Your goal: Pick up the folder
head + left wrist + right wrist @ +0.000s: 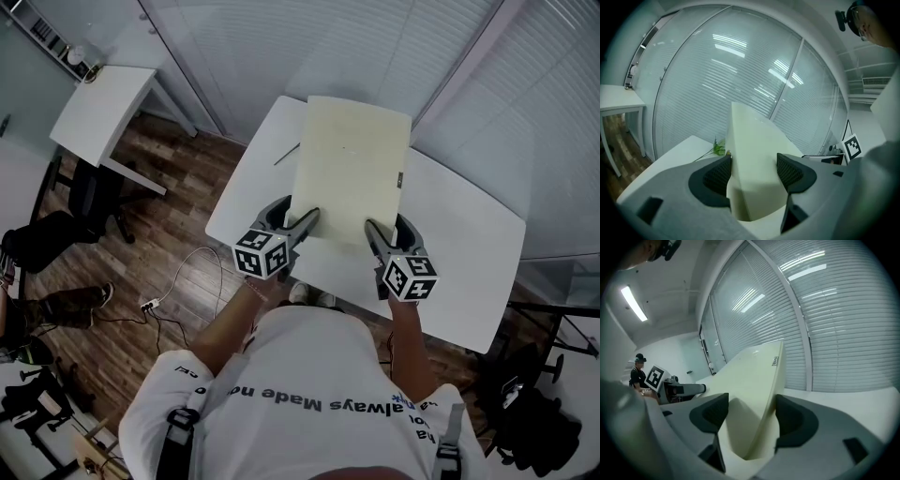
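Observation:
A pale cream folder (352, 169) is held tilted above the white table (469, 244), its far edge reaching past the table's back corner. My left gripper (302, 223) is shut on its near left edge. In the left gripper view the folder (754, 145) fills the gap between the left gripper's (753, 172) black pads. My right gripper (375, 232) is shut on the near right edge. In the right gripper view the folder (750, 376) runs up and away from between the right gripper's (751, 414) pads.
A thin stem (286, 155) with green leaves (718, 149) lies on the table left of the folder. Window blinds stand close behind the table. A second white table (103, 112), a dark chair (94, 197) and a cable with a power strip (150, 305) occupy the wooden floor at the left.

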